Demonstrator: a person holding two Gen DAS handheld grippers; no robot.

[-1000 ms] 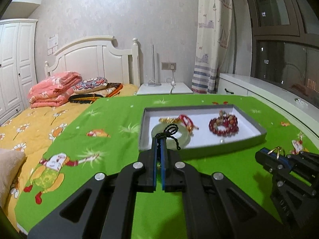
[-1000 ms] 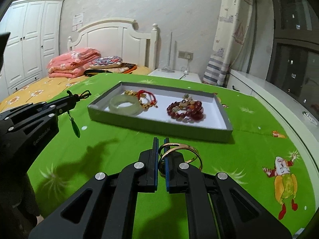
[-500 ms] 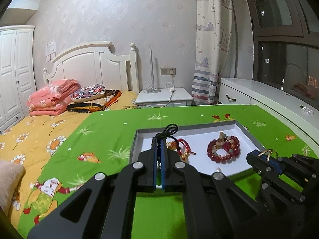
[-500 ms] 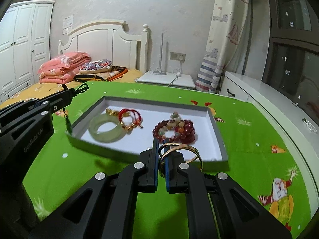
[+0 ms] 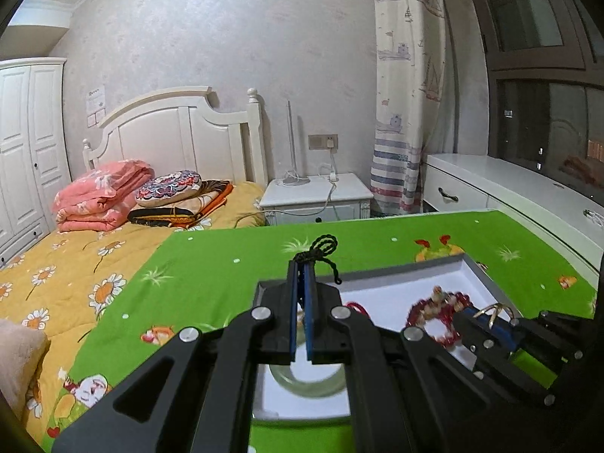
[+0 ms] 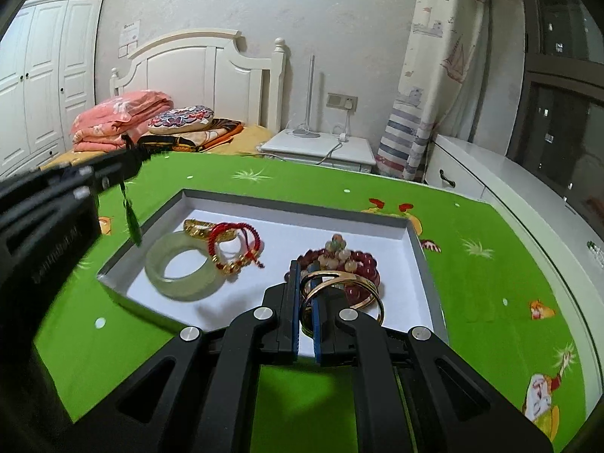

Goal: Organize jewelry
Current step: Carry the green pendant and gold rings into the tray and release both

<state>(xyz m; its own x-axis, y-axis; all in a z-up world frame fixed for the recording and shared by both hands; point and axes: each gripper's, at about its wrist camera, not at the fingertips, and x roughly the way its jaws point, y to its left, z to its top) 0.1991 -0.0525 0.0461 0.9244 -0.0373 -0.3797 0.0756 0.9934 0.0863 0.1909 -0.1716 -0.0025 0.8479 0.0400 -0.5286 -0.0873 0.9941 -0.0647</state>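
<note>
Left wrist view: left gripper [image 5: 301,268] is clenched on a black cord [image 5: 321,249], held over the tray's [image 5: 468,264] left end.

Right wrist view: right gripper [image 6: 306,279] pinches gold bangles [image 6: 347,287] above the tray [image 6: 421,249], over the red beads [image 6: 362,260]. Jade bangle [image 6: 181,268] lies in the tray's left part, and a green pendant [image 6: 135,224] dangles at its left edge.

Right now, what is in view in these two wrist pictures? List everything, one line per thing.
Tray: one, grey rim, white inside, on green cloth.
Jade bangle: one, pale green, tray's left.
Red cord bracelets: red with gold beads, beside the bangle.
Bead bracelet: one, dark red, tray's right.
Gold bangles: two, in right gripper.
Green pendant: one, hanging on black cord from left gripper.
Left gripper: shut on cord.
Right gripper: shut on bangles.
</note>
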